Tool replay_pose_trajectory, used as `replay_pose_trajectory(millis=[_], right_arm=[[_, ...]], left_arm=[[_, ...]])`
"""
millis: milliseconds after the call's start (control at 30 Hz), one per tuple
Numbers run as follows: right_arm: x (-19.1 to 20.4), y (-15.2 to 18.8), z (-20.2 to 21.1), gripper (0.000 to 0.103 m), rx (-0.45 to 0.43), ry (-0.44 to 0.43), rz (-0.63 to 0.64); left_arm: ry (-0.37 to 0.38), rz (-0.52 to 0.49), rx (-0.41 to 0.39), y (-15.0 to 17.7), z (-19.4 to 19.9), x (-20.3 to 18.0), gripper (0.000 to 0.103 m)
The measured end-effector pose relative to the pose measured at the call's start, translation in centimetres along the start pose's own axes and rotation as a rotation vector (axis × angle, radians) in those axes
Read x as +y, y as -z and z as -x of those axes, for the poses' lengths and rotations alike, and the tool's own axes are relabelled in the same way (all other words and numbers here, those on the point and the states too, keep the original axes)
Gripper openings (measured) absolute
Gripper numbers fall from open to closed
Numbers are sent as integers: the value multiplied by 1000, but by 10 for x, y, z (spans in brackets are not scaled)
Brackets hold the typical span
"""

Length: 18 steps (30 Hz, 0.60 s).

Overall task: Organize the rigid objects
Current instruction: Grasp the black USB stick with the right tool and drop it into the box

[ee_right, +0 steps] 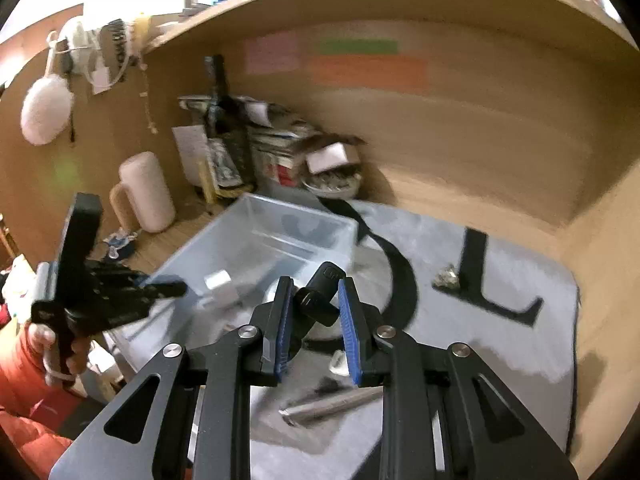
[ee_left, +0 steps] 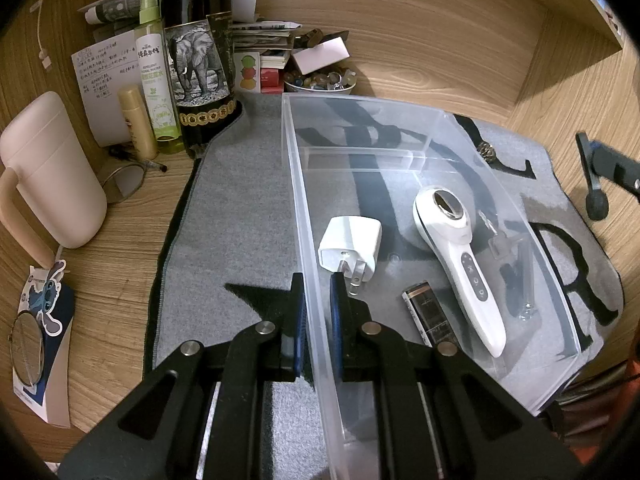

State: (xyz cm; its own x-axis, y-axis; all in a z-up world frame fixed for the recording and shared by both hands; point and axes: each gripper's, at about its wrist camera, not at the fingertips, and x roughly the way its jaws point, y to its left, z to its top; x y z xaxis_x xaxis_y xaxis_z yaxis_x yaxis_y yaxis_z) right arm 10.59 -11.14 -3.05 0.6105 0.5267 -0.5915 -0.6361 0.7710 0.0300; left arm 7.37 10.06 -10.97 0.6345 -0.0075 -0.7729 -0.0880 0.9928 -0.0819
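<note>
A clear plastic bin (ee_left: 400,128) stands on a grey mat (ee_left: 240,216). In it lie a white plug adapter (ee_left: 352,246), a white handheld device (ee_left: 464,256) and a small dark rectangular item (ee_left: 430,312). My left gripper (ee_left: 317,280) is shut on the bin's left wall, one pad inside and one outside. My right gripper (ee_right: 316,284) hangs above the mat to the right of the bin (ee_right: 260,232), shut on a small black object (ee_right: 320,300). The right wrist view is blurred. In the left wrist view that gripper (ee_left: 592,184) shows at the right edge.
A dark bottle (ee_left: 200,60), a spray bottle (ee_left: 154,68), a pink mug (ee_left: 52,168), papers and a bowl of beads (ee_left: 320,80) crowd the back left. On the mat lie a silver tube (ee_right: 332,404), a clear piece (ee_right: 338,362) and a small metal object (ee_right: 446,278). Wooden walls enclose the desk.
</note>
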Motion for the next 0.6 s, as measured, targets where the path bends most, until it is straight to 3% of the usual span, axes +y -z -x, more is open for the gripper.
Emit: replay_pose_trajectory(millis=[300,600], right_arm=[[37,-9,-24,21,12,-88,55],[63,0,-66,21,135,-128,122]], left_arm=[[0,-1,0,0,0,0,10],[2,2,-2,0,0,-1,10]])
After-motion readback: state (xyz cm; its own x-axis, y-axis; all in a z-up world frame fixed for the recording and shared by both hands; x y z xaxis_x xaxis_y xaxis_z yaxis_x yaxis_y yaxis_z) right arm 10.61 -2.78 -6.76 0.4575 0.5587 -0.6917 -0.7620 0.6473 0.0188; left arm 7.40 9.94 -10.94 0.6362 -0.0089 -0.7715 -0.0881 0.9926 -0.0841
